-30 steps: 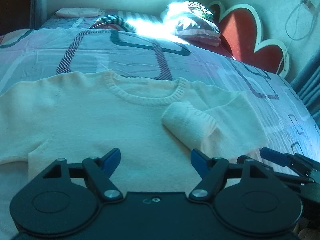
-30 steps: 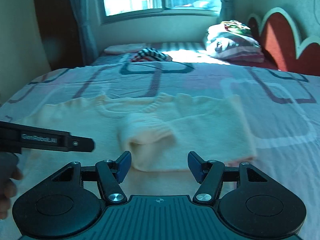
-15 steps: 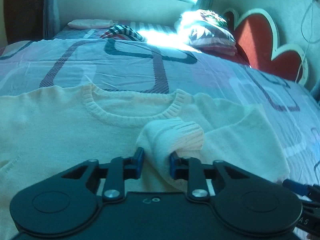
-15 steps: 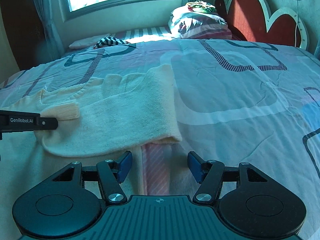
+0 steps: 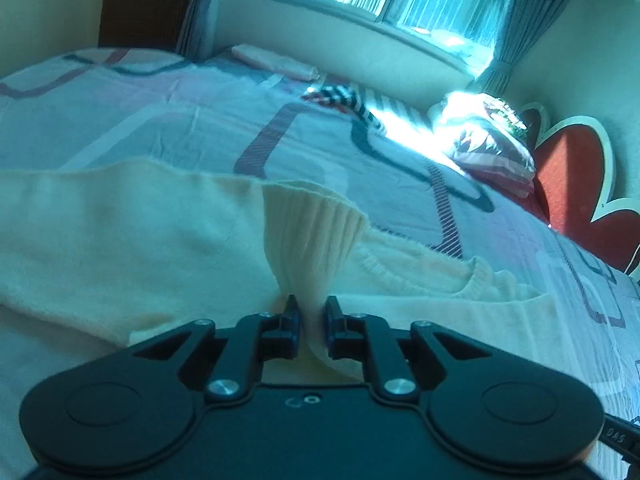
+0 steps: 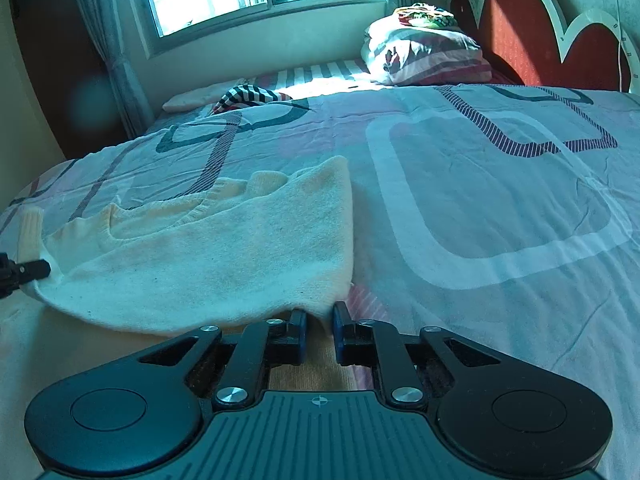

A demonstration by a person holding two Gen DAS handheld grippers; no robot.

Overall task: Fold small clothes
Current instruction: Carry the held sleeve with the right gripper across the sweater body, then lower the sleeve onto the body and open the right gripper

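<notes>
Left wrist view shows our left hand-held gripper [image 5: 308, 312] clamped on the ribbed cuff [image 5: 314, 232] of the cream sweater [image 5: 120, 240] on the bed [image 5: 200, 120], ready to carry the sleeve across. Only the right wrist view shows the right hand-held gripper [image 6: 320, 318], its jaws just closed, pinching the folded edge [image 6: 312, 308].

sweater [image 6: 224, 256] on bed [image 6: 500, 208] | pillows [image 6: 424, 56] behind, by headboard [image 6: 532, 40]
</notes>
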